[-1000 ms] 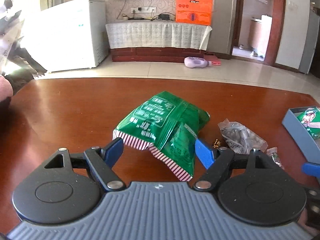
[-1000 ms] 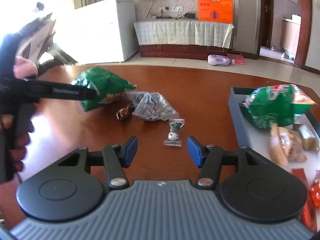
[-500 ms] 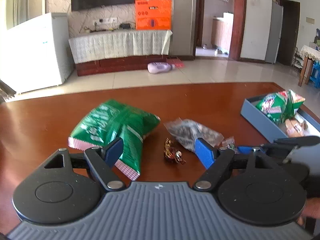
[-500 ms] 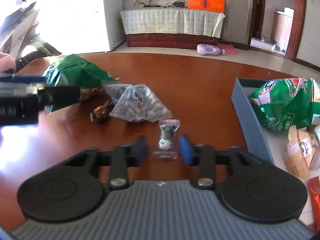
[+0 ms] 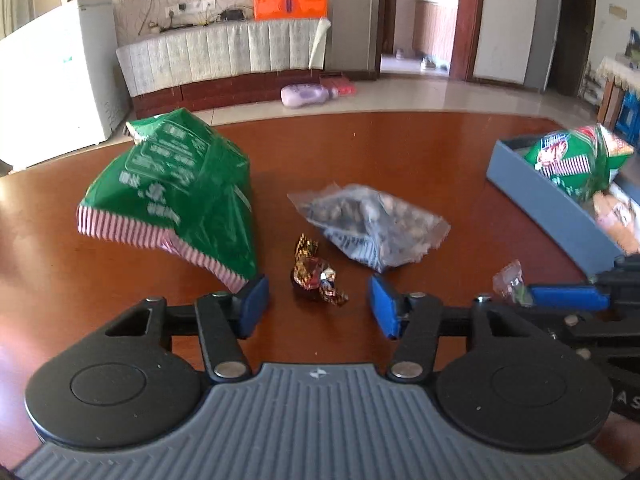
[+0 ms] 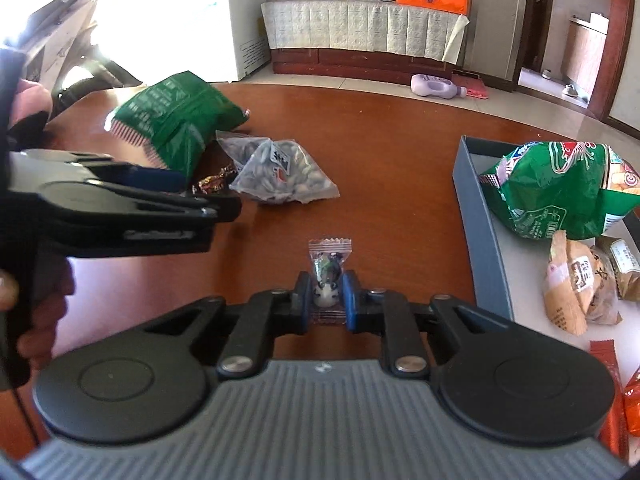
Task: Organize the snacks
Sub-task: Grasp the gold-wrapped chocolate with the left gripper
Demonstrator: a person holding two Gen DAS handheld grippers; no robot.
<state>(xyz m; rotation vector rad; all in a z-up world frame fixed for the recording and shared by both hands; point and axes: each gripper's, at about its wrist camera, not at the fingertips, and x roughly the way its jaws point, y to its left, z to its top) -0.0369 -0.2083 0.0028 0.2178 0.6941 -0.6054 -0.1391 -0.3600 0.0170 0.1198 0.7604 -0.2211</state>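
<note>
Pinching the small candy [image 6: 327, 276] in my right gripper [image 6: 325, 300], I close my left gripper [image 5: 318, 304] squarely around the foil chocolate [image 5: 314, 276], pads not yet touching.

Your two cameras sit low and close over the brown table [image 5: 400, 152], each looking forward and down along its own fingers. Both see the green bag [image 5: 176, 184] [image 6: 180, 120], the clear bag [image 5: 372, 224] [image 6: 280, 172] and the grey tray [image 5: 552, 208] [image 6: 480, 216].
</note>
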